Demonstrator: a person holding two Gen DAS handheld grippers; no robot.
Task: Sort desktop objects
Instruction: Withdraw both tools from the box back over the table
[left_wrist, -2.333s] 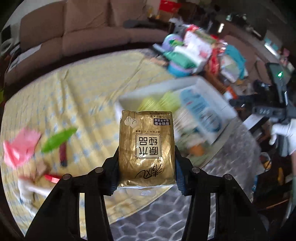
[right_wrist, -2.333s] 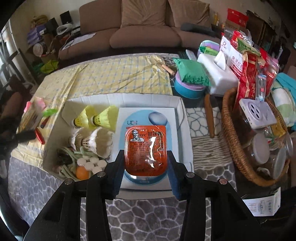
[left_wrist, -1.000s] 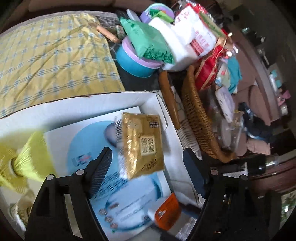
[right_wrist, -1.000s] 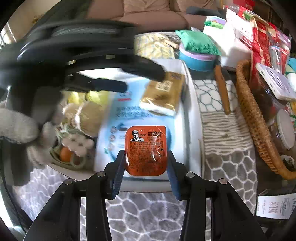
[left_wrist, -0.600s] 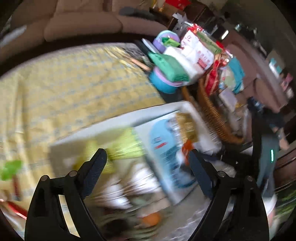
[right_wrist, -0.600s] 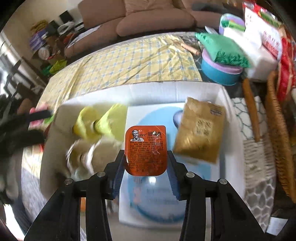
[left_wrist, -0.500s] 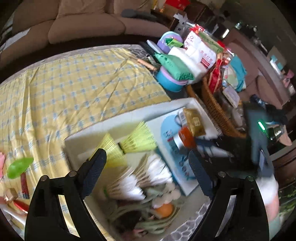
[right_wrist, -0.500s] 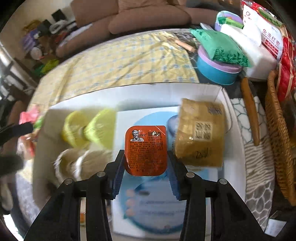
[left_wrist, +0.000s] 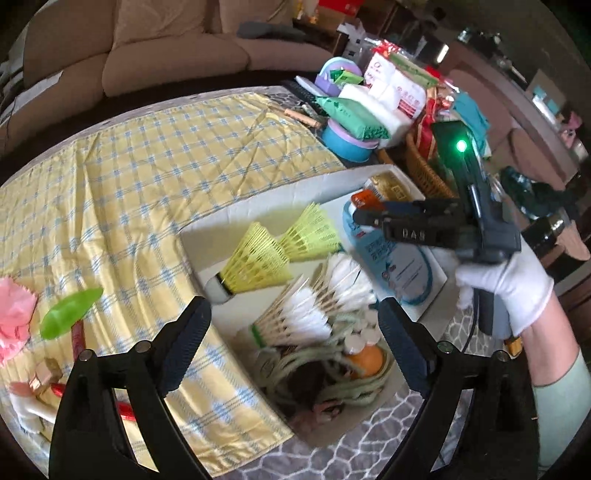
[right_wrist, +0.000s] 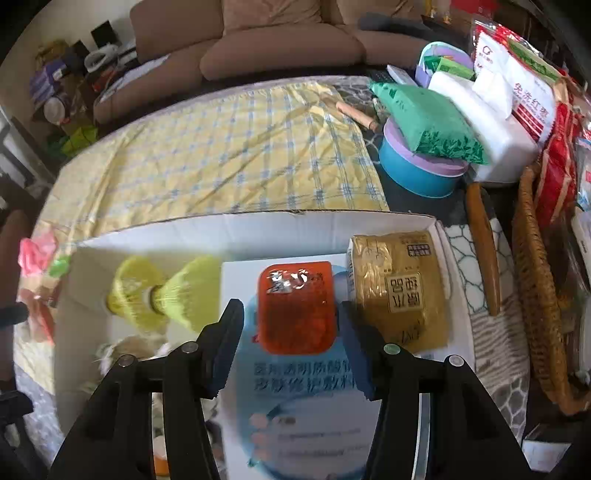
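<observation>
My right gripper (right_wrist: 290, 321) hangs over the white box (right_wrist: 258, 229), and its jaws are opening. Between them the orange sauce tub (right_wrist: 295, 310) looks blurred, with a gap at the left pad, above a blue and white pouch (right_wrist: 306, 387). Beside it a gold packet (right_wrist: 400, 291) lies in the box's right end. My left gripper (left_wrist: 291, 321) is over the box's near end with its jaws opening wide and nothing between them. Below it lie white shuttlecocks (left_wrist: 303, 317) and yellow shuttlecocks (left_wrist: 258, 258). In the left wrist view a gloved hand (left_wrist: 506, 280) holds the right gripper (left_wrist: 364, 212).
A yellow checked cloth (left_wrist: 166, 166) covers the table left of the box, with a pink thing (left_wrist: 14, 317) and a green leaf-shaped thing (left_wrist: 70, 312) at its left edge. On the right stand a wicker basket (right_wrist: 535, 295), a blue tub (right_wrist: 417, 170) and stacked packets.
The left gripper dropped the gold packet into the box, then drew back with its jaws wider. The right gripper carried the sauce tub over the box, and its pads have parted from it.
</observation>
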